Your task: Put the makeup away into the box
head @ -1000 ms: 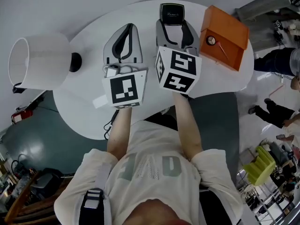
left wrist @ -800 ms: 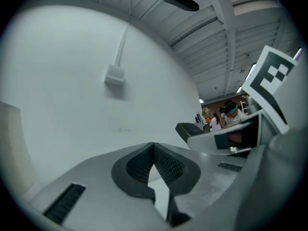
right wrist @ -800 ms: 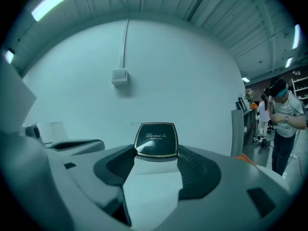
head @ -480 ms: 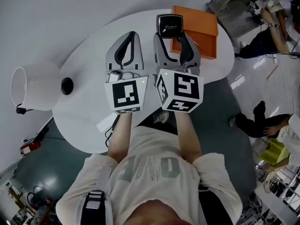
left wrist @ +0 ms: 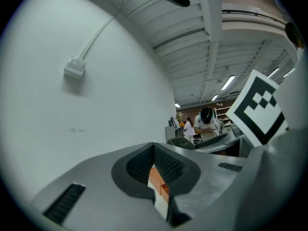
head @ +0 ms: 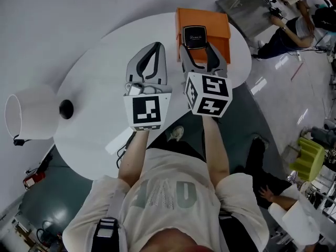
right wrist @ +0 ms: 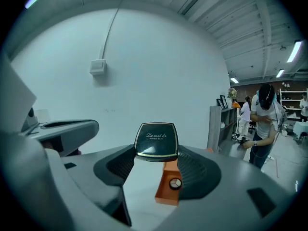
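Left gripper view: box [left wrist: 155, 178] mostly behind tongs [left wrist: 154, 145]

Bare counter to the left, box at the far rim

The white counter [head: 100, 88] lies open between the lamp [head: 29, 114] at its left edge and the left claw [head: 156, 46]. The orange box [head: 218, 22] blocks the far rim, beneath the right claw [head: 194, 40] and its compact [head: 193, 35]. The two claws hang side by side with only a narrow gap, and a plain wall [head: 52, 25] closes off the far side.
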`<state>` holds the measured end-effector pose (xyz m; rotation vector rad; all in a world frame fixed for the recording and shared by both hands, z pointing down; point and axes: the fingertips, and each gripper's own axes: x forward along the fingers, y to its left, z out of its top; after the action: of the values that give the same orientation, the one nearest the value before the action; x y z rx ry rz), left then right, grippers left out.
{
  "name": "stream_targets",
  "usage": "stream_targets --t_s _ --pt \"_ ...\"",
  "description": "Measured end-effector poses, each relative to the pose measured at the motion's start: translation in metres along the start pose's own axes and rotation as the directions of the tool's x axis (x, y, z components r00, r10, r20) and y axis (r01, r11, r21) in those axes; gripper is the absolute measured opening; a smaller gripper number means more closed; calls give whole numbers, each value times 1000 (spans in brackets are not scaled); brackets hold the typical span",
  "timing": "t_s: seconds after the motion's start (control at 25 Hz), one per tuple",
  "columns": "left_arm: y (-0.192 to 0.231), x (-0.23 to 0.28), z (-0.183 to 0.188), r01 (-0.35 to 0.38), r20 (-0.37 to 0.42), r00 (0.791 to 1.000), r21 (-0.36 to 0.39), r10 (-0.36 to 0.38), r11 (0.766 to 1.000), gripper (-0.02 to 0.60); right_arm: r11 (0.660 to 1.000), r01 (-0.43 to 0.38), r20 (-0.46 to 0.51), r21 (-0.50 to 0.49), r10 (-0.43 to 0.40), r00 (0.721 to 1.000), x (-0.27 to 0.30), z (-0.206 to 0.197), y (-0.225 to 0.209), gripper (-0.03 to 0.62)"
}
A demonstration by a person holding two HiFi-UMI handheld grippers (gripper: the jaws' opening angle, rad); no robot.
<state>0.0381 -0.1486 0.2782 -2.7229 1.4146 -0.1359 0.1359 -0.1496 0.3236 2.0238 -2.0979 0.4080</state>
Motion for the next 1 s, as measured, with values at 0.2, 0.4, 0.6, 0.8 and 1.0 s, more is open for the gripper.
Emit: stream_targets --t_s 0.2,0.4,0.6,0.8,1.0 --pt "-12 13 -15 37 -24 999 -5 -37 999 6 1000 7 -115 8 -7 993 16 -34 -41 288" --pt "-19 34 -28 63 -55 997 -9 -63 998 6 1000 -30 -248 3 30 968 36 -75 -67 288" --pt "-29 51 -46 93 -83 992 -15 -94 996 6 989 -146 -431 -15 126 894 54 -125 -80 288" --pt "-28 75 -60 104 -99 989 -17 -105 994 6 950 -311 -567 26 270 778 75 -154 -92 288" --pt "-30 88 -79 105 -127 986 -39 -109 994 6 911 -412 -676 -1 303 671 83 -168 -110 288"
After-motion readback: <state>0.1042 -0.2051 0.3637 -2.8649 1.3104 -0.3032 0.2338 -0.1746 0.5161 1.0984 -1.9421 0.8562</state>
